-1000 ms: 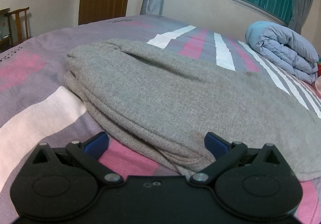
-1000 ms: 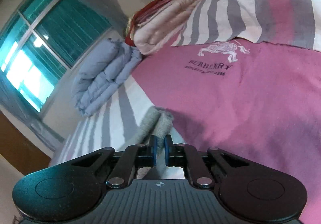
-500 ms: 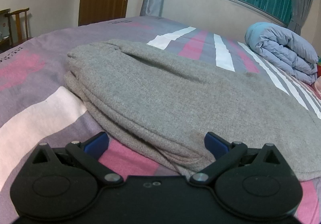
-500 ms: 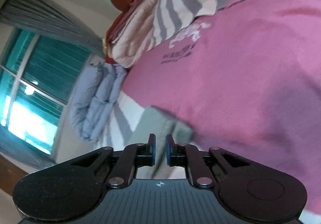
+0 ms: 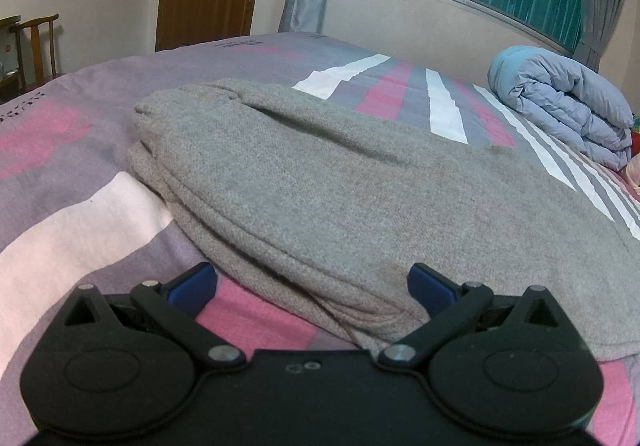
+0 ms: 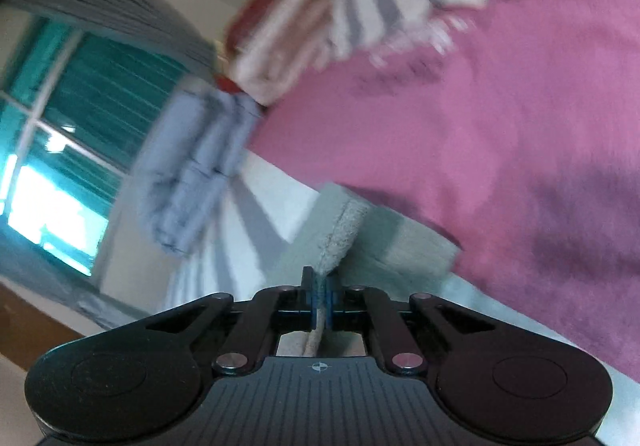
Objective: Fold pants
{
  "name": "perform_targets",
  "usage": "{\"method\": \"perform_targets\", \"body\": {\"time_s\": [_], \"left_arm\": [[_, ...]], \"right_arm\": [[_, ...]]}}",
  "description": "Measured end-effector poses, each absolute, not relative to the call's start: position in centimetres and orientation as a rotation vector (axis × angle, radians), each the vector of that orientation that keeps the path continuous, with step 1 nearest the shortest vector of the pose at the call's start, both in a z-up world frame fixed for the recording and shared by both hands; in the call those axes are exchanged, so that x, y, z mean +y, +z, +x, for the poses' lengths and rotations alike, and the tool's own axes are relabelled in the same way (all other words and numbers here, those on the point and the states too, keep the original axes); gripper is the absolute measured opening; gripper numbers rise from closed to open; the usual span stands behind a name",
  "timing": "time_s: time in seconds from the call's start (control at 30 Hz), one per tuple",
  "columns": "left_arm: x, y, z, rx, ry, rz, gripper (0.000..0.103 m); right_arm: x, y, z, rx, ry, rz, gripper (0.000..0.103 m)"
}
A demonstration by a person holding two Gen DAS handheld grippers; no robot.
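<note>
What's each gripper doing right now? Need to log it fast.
Left gripper: open, fingers either side of the pants edge, holding nothing.
Right gripper: closed on a pants edge.

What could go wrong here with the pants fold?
1. The right gripper is shut on just a thin hem of the pants; a pull could slip it free.
2. The left gripper is open with the folded edge of the pants between its fingers, unpinched, so pulling from the right may drag or undo the stacked layers.
3. The right view is motion-blurred; fast moves could skew the fold.
</note>
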State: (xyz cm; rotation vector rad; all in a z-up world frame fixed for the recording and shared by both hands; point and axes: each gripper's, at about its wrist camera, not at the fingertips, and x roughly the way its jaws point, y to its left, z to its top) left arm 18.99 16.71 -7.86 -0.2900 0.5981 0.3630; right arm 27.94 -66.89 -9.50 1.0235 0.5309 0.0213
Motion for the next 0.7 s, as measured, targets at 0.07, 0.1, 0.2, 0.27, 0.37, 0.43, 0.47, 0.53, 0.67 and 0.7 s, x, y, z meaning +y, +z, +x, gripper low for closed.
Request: {"method": "perform_targets", "body": {"time_s": [0.07, 0.1, 0.2, 0.27, 0.37, 0.43, 0.47, 0.53, 0.67, 0.7], "left_arm": [[16.8, -7.9, 19.0, 0.596, 0.362, -0.292, 0.097], [16.7, -7.9, 18.9, 0.596, 0.362, -0.291, 0.097], [16.7, -7.9, 18.9, 0.598, 0.362, -0.292, 0.097], [16.7, -7.9, 18.9, 0.598, 0.363, -0.291, 0.097], [16.7, -7.9, 18.9, 0.598, 0.362, -0.292, 0.097], [16.7, -7.9, 18.9, 0.597, 0.363, -0.294, 0.097], [16.8, -7.9, 18.9, 0.595, 0.361, -0.296, 0.097], [17.0, -7.6, 18.5, 0.582, 0.355, -0.317, 0.097], [18.4, -5.6, 16.0, 0.454, 0.392, -0.362, 0.094], [19.0, -5.2, 15.5, 0.435, 0.389, -0.366, 0.089]], "right_arm": [[-66.9, -8.7, 26.6, 0.493, 0.036, 1.02, 0.004], [-67.0, -8.8, 26.1, 0.494, 0.022, 1.015, 0.004], [-67.5, -11.6, 26.7, 0.589, -0.037, 1.018, 0.004], [-67.8, -13.8, 27.3, 0.637, -0.044, 1.05, 0.003], [-67.8, -13.3, 27.1, 0.61, -0.034, 1.054, 0.004], [-67.6, -12.9, 27.1, 0.608, -0.028, 1.03, 0.006], [-67.8, -12.9, 27.0, 0.62, -0.028, 1.038, 0.008], [-67.8, -12.2, 26.1, 0.598, -0.035, 1.02, 0.012], [-67.0, -10.3, 23.4, 0.519, -0.027, 0.956, 0.018], [-66.8, -9.9, 22.9, 0.507, -0.016, 0.944, 0.02]]}}
